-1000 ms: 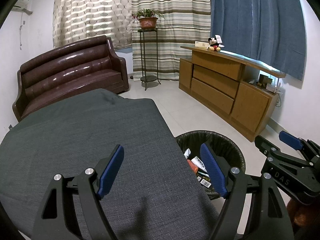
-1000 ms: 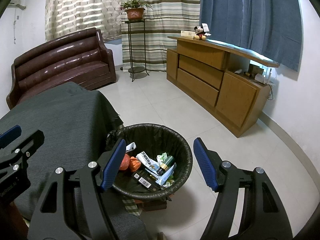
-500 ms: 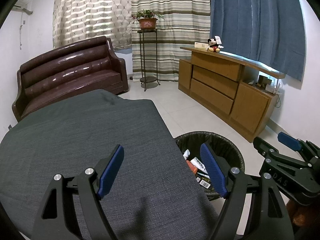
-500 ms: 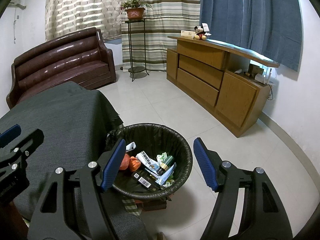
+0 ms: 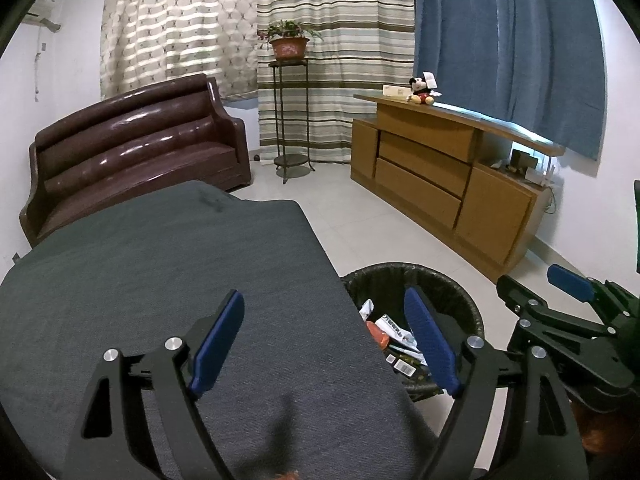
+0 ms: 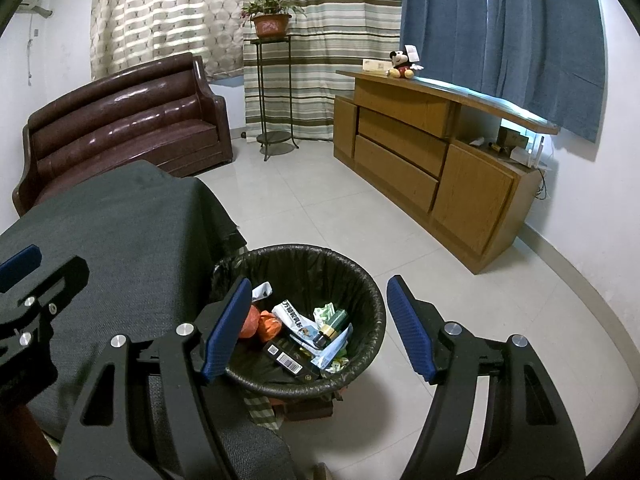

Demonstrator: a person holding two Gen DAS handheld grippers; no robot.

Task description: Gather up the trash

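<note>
Hovering over the near end of the grey cloth-covered table (image 5: 168,272), the left gripper (image 5: 324,344) has its blue pads spread wide with nothing between them, and its right pad sits out past the table edge in front of the trash bin (image 5: 448,284). Over in the right wrist view, the right gripper (image 6: 316,320) is spread wide too and holding nothing, hanging right above the bin, so you look straight down between the fingers into it. The bin is round with a black bag liner and stands on the tiled floor (image 6: 340,200) just beside the table's right edge, pretty much touching the hanging cloth. Trash in the bin (image 6: 304,332) is a jumble: a couple of orange wrappers on the left, a white printed packet in the middle, a small green bottle, a black box with a barcode near the front, and some crumpled green and pale blue bits. Farther back there's a brown leather sofa (image 5: 132,148) on the left, a potted plant (image 5: 288,40) on a tall metal stand (image 5: 290,120) in front of striped curtains, and a wooden sideboard (image 5: 448,172) along the right wall with a Mickey Mouse plush (image 5: 422,90) sitting on top.
</note>
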